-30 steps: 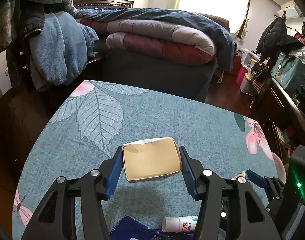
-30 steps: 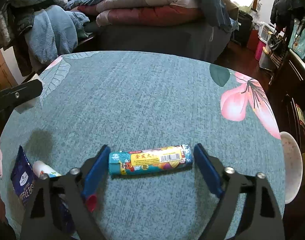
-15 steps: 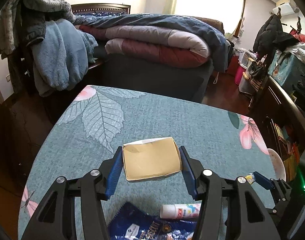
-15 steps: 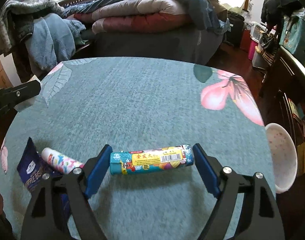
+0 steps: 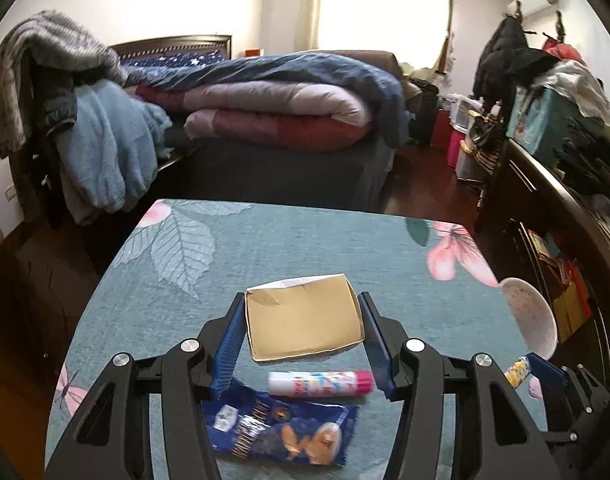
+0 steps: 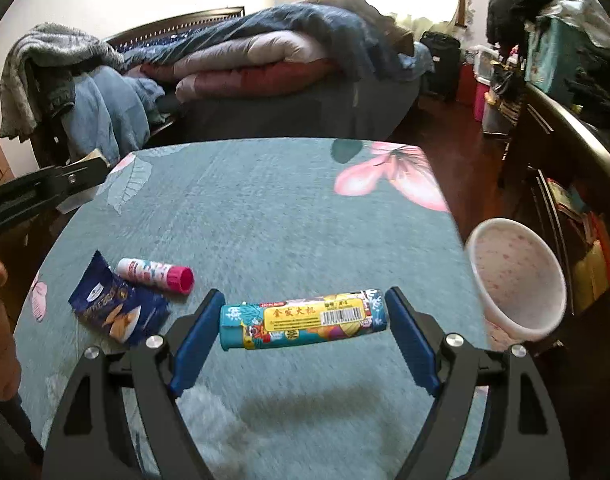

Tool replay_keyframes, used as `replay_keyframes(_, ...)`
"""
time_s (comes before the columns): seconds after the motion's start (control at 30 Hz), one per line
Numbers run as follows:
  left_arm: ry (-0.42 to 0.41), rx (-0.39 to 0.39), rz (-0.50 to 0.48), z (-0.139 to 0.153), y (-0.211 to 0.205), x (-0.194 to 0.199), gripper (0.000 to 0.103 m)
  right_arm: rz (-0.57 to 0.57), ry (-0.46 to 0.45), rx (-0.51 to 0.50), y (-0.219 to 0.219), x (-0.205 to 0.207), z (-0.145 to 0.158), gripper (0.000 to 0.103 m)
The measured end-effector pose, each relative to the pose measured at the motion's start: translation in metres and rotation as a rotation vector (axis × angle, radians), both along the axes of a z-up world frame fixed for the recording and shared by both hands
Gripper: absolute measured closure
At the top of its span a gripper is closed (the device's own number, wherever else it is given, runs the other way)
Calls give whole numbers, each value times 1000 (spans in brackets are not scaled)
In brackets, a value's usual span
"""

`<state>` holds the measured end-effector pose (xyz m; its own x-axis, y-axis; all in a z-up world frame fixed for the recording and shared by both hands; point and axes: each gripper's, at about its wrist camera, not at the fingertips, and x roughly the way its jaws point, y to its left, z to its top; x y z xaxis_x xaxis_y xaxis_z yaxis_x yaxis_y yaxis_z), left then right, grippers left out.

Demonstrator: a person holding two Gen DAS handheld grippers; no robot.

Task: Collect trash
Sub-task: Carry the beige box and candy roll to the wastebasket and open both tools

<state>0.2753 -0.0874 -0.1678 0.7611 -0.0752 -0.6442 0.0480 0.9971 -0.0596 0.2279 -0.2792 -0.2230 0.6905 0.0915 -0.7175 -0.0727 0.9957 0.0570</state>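
right wrist, right claw (image 6: 303, 326) pinching teal tube (image 6: 303, 322) labelled 金发大机, left claw (image 5: 301, 338) gripping box (image 5: 303, 328)

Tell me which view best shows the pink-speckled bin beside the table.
The right wrist view: the bin shows its whole open mouth and inside, off the table's right edge. The left wrist view catches it smaller, near the picture's edge.

Your left wrist camera looks down along its tongs (image 5: 301, 330) at the near desk (image 5: 265, 248), your right wrist camera likewise, both facing the bed (image 6: 273, 60), sharing desk, snack packet (image 5: 281, 432), white bin (image 6: 517, 276)
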Motion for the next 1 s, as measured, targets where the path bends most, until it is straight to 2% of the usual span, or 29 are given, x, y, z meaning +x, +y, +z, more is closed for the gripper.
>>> replay_keyframes(0.33, -42, 25, -83, 17, -54, -16, 48, -39, -57, 30, -42, -48, 16, 22)
replay_keyframes(0.7, -69, 61, -170, 24, -116, -21, 48, -96, -94, 65, -90, -66, 20, 22)
replay_keyframes(1.0, -80, 77, -266, 18, -175, -11, 48, -185, -108, 102, -144, -68, 12, 21)
